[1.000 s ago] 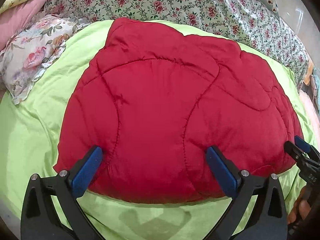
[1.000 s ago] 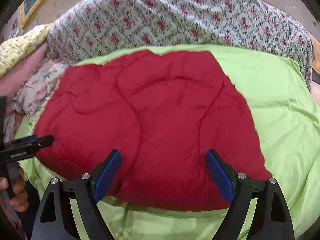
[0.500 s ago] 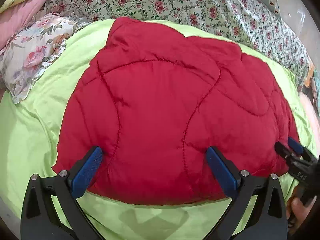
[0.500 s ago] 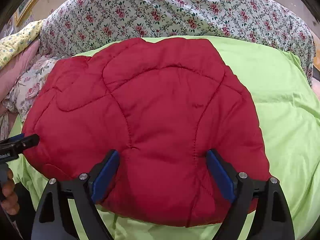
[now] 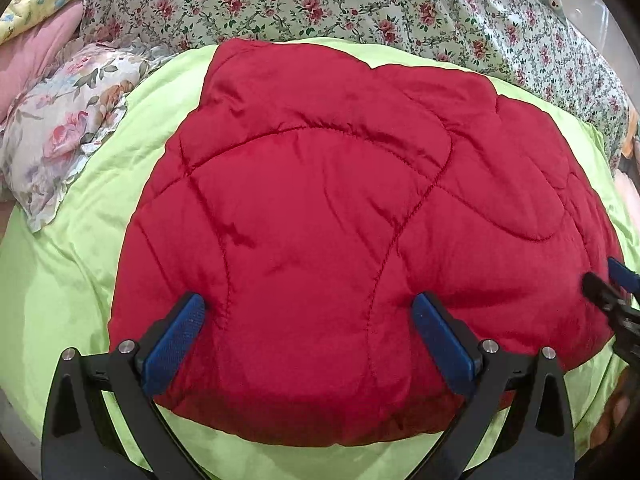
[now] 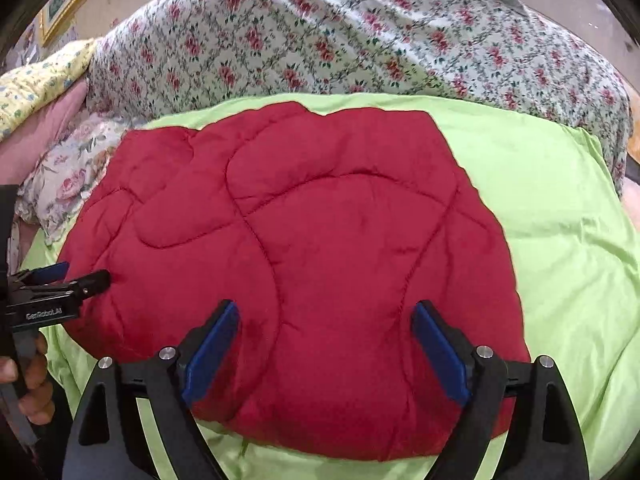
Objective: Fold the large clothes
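Observation:
A folded red quilted garment (image 5: 320, 220) lies on a lime-green sheet (image 5: 60, 280); it also shows in the right wrist view (image 6: 300, 260). My left gripper (image 5: 308, 320) is open, its blue pads on either side of the garment's near edge, over its left part. My right gripper (image 6: 324, 328) is open in the same way over the near edge's right part. The left gripper shows from the side in the right wrist view (image 6: 60, 280), and the right gripper shows at the right edge of the left wrist view (image 5: 608, 284).
A floral bedspread (image 5: 360, 8) covers the bed behind the green sheet (image 6: 560, 220). A floral pillow (image 5: 60, 120) and pink and yellow bedding (image 5: 32, 40) lie at the left. A framed picture (image 6: 68, 4) hangs on the wall at upper left.
Both grippers have moved forward over the garment's near edge. The right gripper has swung and drawn back a little, so the garment looks smaller now than half a second ago. Both stay open.

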`<action>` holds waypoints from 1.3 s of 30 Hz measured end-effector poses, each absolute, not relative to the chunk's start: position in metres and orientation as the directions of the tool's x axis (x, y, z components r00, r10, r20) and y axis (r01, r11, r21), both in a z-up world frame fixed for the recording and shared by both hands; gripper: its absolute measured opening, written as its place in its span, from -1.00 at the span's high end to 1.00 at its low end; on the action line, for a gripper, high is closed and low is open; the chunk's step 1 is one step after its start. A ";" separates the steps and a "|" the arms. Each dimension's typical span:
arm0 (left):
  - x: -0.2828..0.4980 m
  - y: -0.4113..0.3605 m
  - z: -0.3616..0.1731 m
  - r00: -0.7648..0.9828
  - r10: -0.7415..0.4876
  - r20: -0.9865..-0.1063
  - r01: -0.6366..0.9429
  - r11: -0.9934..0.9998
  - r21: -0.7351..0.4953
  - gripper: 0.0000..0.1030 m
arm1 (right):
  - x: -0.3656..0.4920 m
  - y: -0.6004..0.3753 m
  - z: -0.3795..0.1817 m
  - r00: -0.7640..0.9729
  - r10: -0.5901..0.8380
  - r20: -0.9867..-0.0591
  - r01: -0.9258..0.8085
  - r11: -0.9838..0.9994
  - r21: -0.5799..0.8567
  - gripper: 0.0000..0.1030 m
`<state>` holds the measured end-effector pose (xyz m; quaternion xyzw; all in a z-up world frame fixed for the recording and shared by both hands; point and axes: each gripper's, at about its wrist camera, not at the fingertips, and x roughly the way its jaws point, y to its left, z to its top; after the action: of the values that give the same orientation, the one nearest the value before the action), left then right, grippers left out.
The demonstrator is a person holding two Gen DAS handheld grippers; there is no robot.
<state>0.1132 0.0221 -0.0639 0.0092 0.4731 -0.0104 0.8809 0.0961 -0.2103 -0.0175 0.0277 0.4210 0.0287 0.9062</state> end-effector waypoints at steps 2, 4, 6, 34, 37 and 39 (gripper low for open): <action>0.115 0.021 -0.064 0.551 -0.008 -0.835 0.032 0.999 0.012 -1.00 | 0.109 -0.212 -0.031 0.613 0.063 -0.788 -0.028 0.998 0.059 -0.77; 0.117 0.020 -0.064 0.550 -0.004 -0.835 0.037 0.999 0.020 -1.00 | 0.114 -0.214 -0.037 0.609 0.060 -0.791 -0.024 0.998 0.057 -0.82; 0.121 0.020 -0.065 0.548 -0.003 -0.836 0.040 0.999 0.022 -1.00 | 0.117 -0.216 -0.039 0.608 0.059 -0.792 -0.016 0.998 0.061 -0.83; 0.139 0.014 -0.071 0.553 0.011 -0.833 0.059 0.997 0.052 -1.00 | 0.125 -0.216 -0.042 0.600 0.065 -0.797 -0.029 0.998 0.060 -0.83; 0.138 0.014 -0.070 0.550 0.011 -0.835 0.058 0.997 0.051 -1.00 | 0.126 -0.217 -0.043 0.601 0.069 -0.796 -0.030 0.998 0.064 -0.83; 0.136 0.015 -0.067 0.550 0.009 -0.835 0.058 0.997 0.049 -1.00 | 0.126 -0.217 -0.042 0.599 0.071 -0.797 -0.028 0.997 0.067 -0.83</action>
<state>0.1360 0.0147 -0.0671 0.0356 0.4741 -0.0140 0.8797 0.1261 -0.2170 -0.0420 0.0237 0.4467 0.0277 0.8939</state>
